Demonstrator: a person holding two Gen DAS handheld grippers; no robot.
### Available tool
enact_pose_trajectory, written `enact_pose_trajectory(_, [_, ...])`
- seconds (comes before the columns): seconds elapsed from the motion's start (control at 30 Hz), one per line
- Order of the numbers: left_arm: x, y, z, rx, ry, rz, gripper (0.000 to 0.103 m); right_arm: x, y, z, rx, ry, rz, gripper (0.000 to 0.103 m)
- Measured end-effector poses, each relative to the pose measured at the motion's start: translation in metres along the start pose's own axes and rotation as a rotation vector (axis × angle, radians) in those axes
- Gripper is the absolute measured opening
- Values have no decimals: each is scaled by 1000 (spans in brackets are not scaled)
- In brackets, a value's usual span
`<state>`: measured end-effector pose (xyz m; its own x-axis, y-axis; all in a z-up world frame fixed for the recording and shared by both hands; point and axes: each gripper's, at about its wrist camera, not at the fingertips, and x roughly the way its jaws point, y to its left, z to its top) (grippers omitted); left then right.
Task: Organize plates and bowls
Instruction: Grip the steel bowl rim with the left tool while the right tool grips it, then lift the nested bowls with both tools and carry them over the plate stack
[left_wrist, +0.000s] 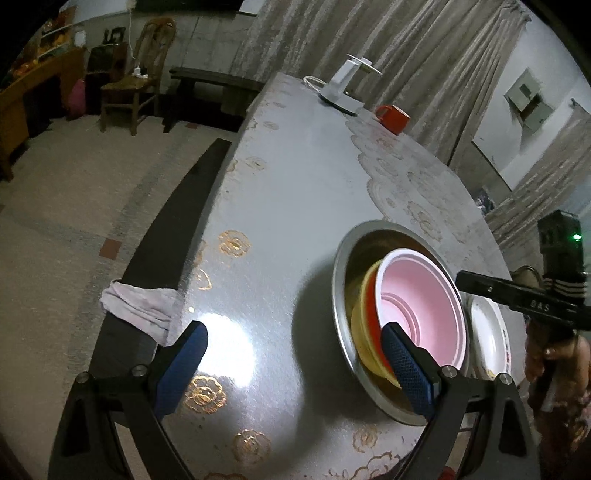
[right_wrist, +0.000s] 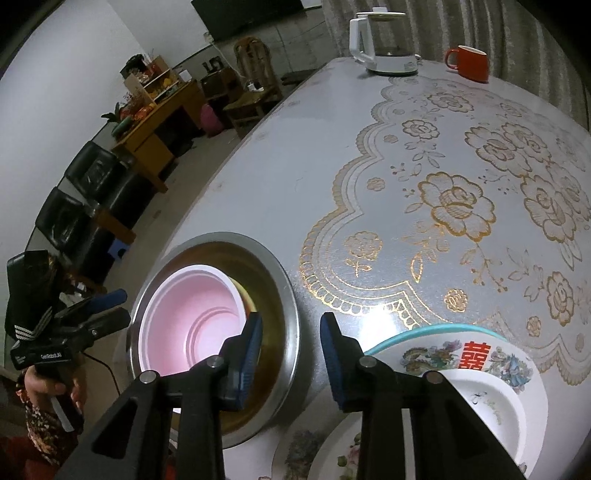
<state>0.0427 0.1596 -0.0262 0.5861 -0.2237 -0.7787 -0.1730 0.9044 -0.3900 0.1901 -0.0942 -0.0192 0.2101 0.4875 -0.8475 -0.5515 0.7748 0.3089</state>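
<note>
A steel basin (left_wrist: 341, 266) (right_wrist: 290, 295) stands on the table and holds nested bowls. A pink bowl (left_wrist: 421, 295) (right_wrist: 192, 317) lies on top of a red bowl (left_wrist: 371, 295) and a yellow bowl (left_wrist: 360, 332). My left gripper (left_wrist: 293, 332) (right_wrist: 120, 306) is open wide, one finger over the bowls' near rims and the other over bare table. My right gripper (right_wrist: 291, 325) (left_wrist: 517, 299) straddles the basin's right rim with a gap on both sides, its pads not touching it. Stacked plates (right_wrist: 461, 350) (left_wrist: 487, 332) lie to the right of the basin.
A white kettle (right_wrist: 384, 40) and a red mug (right_wrist: 469, 62) stand at the table's far end. A pale cloth (left_wrist: 140, 306) hangs over a dark bench (left_wrist: 177, 229) along the table's left edge. A wooden chair (left_wrist: 136, 85) and a cabinet are beyond.
</note>
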Motion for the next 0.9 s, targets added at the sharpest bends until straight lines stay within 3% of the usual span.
enact_pose_trajectory(0.23, [3, -3, -8, 21, 33, -56, 84, 7, -3, -2, -31, 43, -15, 28])
enact_pose_trajectory(0.37, [9, -5, -14, 35, 66, -104, 66, 14, -4, -6, -48, 70, -14, 25])
enact_pose_trajectory(0.73, [12, -8, -17, 66, 77, -180, 64, 31, -5, -6, -44, 84, 24, 21])
enact_pose_trajectory(0.83, [10, -10, -18, 92, 68, -219, 50, 35, -5, -7, -42, 80, 32, 18])
enact_pose_trajectory(0.9, [8, -12, -19, 108, 56, -261, 36, 35, -5, -8, -38, 78, 63, 13])
